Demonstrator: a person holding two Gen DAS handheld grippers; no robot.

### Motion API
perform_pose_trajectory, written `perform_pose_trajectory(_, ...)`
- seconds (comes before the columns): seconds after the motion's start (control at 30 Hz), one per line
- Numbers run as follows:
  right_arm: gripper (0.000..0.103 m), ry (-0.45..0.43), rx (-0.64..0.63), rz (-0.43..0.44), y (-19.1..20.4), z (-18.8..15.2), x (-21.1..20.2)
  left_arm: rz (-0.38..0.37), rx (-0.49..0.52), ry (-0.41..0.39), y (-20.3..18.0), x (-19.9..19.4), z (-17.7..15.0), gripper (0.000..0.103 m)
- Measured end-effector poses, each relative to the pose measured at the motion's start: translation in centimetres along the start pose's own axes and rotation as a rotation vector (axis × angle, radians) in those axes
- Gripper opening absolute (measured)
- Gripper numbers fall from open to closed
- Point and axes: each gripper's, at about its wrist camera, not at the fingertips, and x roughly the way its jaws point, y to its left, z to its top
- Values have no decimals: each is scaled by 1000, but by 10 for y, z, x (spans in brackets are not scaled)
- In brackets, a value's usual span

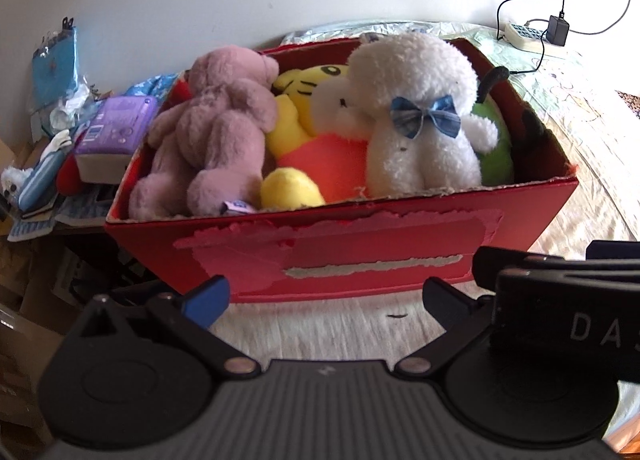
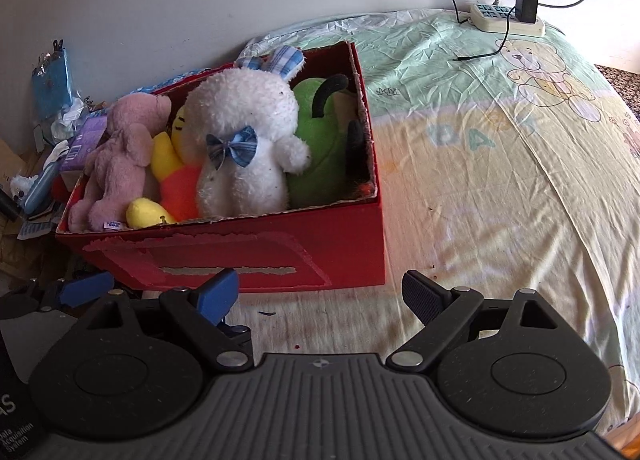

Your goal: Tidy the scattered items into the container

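Observation:
A red cardboard box (image 1: 360,252) (image 2: 280,252) stands on the bed, filled with plush toys. Inside lie a pink bear (image 1: 216,128) (image 2: 120,156), a yellow and orange tiger toy (image 1: 320,156) (image 2: 176,180), a white rabbit with a blue bow (image 1: 416,116) (image 2: 244,140) and a green plush (image 1: 498,156) (image 2: 320,156). My left gripper (image 1: 324,300) hangs open just in front of the box, nothing between its fingers. My right gripper (image 2: 320,296) is also open and empty, before the box's right front corner. The left gripper's blue fingertip (image 2: 86,288) shows at the right wrist view's lower left.
A bedsheet (image 2: 500,180) with a bear print stretches to the right of the box. A power strip with a black charger (image 2: 516,14) (image 1: 540,34) lies at the far corner by the wall. Left of the box is clutter: a purple packet (image 1: 116,128), blue packaging (image 1: 54,64), cardboard.

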Motion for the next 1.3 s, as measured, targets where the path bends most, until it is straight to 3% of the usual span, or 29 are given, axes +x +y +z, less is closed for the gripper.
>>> perform_pose_trajectory(0.17,91,-12,6,-4,13,1,-7,-19,10,15,12,2,1,102)
perform_pose_trajectory(0.5,91,-36,-4,-12,31,6,-13,-7,7,-29,30,-7,11,103)
perform_pose_trajectory(1.3,91,38,11,-31,25,-19,-5,8,-31,96,40,8,-16,102)
